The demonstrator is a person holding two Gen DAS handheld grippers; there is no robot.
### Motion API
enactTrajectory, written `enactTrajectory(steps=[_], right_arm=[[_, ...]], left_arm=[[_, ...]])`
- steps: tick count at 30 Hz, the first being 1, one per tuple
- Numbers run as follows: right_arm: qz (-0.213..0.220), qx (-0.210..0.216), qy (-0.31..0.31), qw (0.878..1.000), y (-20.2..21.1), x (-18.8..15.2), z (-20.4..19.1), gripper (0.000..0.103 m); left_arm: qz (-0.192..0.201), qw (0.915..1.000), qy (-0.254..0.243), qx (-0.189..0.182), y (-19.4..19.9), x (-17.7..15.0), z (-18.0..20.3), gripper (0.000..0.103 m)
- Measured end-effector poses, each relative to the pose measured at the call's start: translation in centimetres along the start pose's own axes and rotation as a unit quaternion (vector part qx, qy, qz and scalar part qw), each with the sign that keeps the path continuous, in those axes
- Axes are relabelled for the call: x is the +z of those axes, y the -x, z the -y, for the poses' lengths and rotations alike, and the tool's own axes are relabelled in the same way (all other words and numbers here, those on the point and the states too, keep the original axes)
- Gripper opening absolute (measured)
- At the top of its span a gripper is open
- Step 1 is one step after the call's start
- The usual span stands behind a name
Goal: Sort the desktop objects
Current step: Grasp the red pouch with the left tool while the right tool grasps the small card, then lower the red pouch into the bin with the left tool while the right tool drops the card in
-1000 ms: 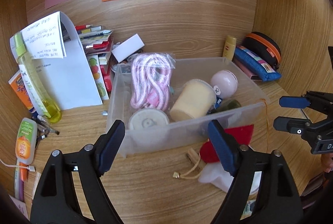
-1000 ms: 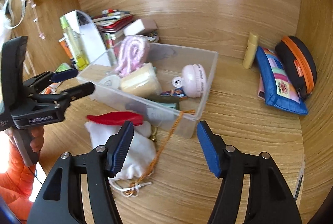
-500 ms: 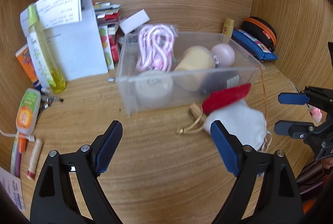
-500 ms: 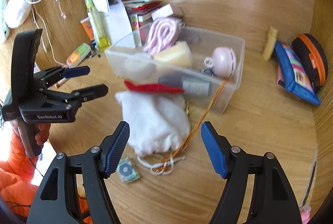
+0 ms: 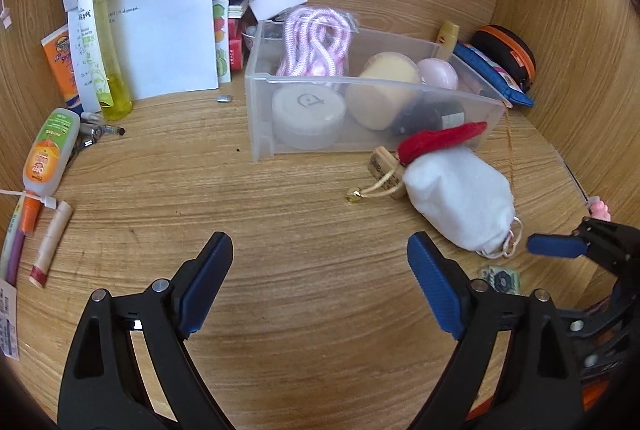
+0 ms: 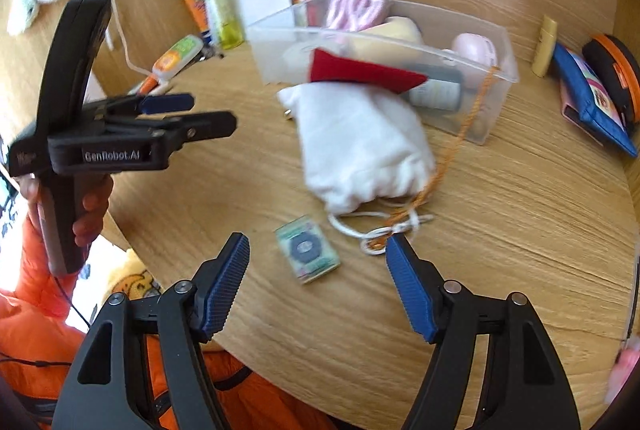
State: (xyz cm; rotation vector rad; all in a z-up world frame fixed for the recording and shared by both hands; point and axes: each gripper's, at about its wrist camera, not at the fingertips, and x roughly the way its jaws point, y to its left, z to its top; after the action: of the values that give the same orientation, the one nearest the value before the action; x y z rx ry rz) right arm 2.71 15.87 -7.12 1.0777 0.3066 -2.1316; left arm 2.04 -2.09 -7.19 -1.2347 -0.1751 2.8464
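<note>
**Hovering over the cluttered desk, both grippers released**

Working down by size, we see the wooden desk surface (image 5: 304, 198) first. On it stands the clear plastic storage bin (image 5: 360, 146), our landmark, holding a pink-and-white coiled rope (image 5: 316, 38), a round white lidded tub (image 5: 309, 110) and a pale yellow cup (image 5: 382, 90). Just in front of the bin lies the white drawstring cloth pouch (image 6: 360, 146), its red flap (image 6: 364, 72) touching the bin's front wall. Nearer us than the pouch sits a small green packet (image 6: 307, 249). Our left gripper (image 5: 320, 282) and right gripper (image 6: 318, 282) both hang spread wide, grasping nothing, well short of the bin.
</note>
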Motion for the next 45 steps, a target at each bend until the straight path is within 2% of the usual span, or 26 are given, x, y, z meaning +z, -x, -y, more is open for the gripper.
enactTrajectory(steps=[1, 3, 6, 11, 18, 25, 30, 35, 38, 45], right_arm=[[-0.001, -0.005, 0.007, 1.000, -0.2, 0.0, -0.4, 0.056], [-0.009, -0.008, 0.019, 1.000, -0.7, -0.1, -1.0, 0.038], [-0.017, -0.013, 0.018, 1.000, -1.5, -0.1, -1.2, 0.026], [-0.003, -0.019, 0.013, 1.000, -1.1, -0.2, -0.9, 0.023], [0.025, -0.022, -0.014, 0.999, 1.1, -0.4, 0.8, 0.022], [0.054, -0.031, -0.053, 0.997, 2.8, 0.3, 4.0, 0.022], [0.067, -0.046, -0.066, 0.995, 3.3, 1.1, 5.7, 0.022], [0.073, -0.045, -0.079, 0.993, 3.5, 1.7, 7.2, 0.022], [0.076, -0.041, -0.087, 0.992, 3.3, 2.1, 7.9, 0.022], [0.096, -0.037, -0.087, 0.991, 3.5, 3.9, 8.6, 0.022]], left_arm=[[0.000, 1.0000, -0.002, -0.002, 0.1, -0.1, 0.2, 0.090], [-0.001, 0.9999, -0.008, -0.007, 0.2, -0.3, 0.6, 0.090], [-0.002, 0.9998, -0.015, -0.014, 0.3, -0.4, 1.3, 0.090], [0.003, 0.9993, -0.033, -0.021, 0.2, 0.2, 2.7, 0.090], [0.023, 0.9975, -0.055, -0.038, -0.8, 3.0, 4.8, 0.088], [0.010, 0.9968, -0.068, -0.041, -3.3, 5.3, 6.3, 0.055], [0.000, 0.9975, -0.053, -0.048, -4.7, 6.1, 6.4, 0.030], [0.014, 0.9978, -0.042, -0.049, -4.5, 6.6, 6.0, 0.012], [0.019, 0.9979, -0.034, -0.052, -4.2, 7.0, 5.5, 0.007], [0.057, 0.9965, -0.031, -0.053, -1.5, 7.6, 5.1, 0.006]])
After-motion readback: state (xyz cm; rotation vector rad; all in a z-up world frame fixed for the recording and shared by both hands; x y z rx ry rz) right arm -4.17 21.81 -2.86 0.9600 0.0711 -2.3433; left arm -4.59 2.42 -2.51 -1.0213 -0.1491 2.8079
